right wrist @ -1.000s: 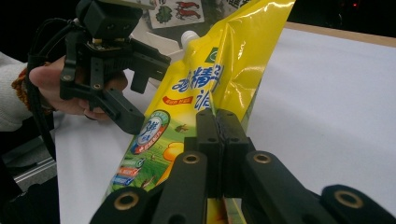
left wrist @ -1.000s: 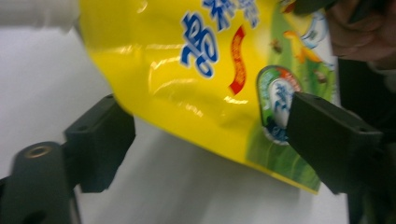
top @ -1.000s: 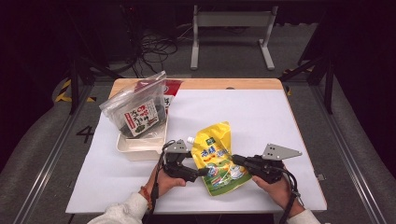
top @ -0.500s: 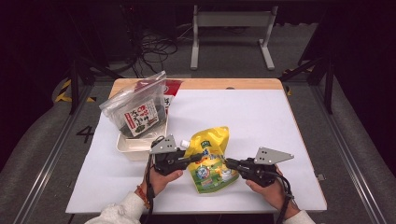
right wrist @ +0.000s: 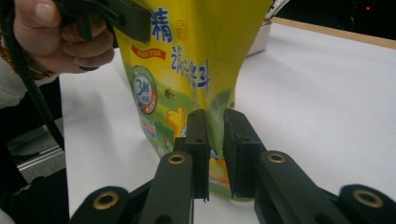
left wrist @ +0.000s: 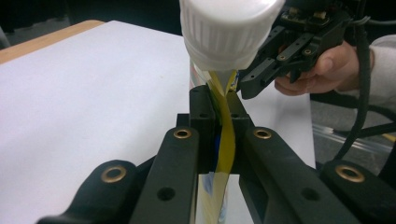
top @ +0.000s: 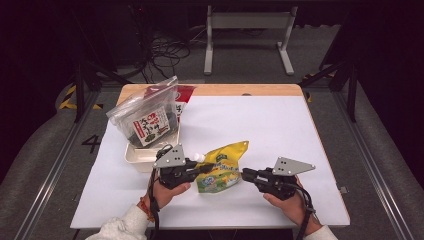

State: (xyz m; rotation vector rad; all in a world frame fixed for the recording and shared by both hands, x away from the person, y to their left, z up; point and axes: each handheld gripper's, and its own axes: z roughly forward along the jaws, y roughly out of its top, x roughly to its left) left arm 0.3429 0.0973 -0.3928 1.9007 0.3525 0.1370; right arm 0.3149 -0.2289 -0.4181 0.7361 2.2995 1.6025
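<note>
A yellow stand-up pouch (top: 225, 167) with a white screw cap (top: 199, 157) stands tilted on the white table cover between both hands. My left gripper (top: 207, 167) is shut on the pouch's thin yellow edge (left wrist: 227, 140) just under the cap (left wrist: 229, 28). My right gripper (top: 243, 172) reaches the pouch's other side. Its jaws have just been opening; they stand a little apart with the pouch's lower edge (right wrist: 215, 116) between them, the pads (right wrist: 198, 135) not pressing. The printed face of the pouch (right wrist: 196, 56) rises in front of the right gripper (right wrist: 215, 121).
A white tray (top: 137, 156) at the left holds a clear zip bag of dark snacks (top: 147, 117), with a red packet (top: 184, 94) behind it. The white cover (top: 260, 125) stretches free to the right and back. A wooden table edge (top: 240, 90) runs along the far side.
The left gripper has closed on the pouch below the cap and risen. The pouch has gone from lying flat to standing tilted and sits a little nearer. The right hand stayed put.
</note>
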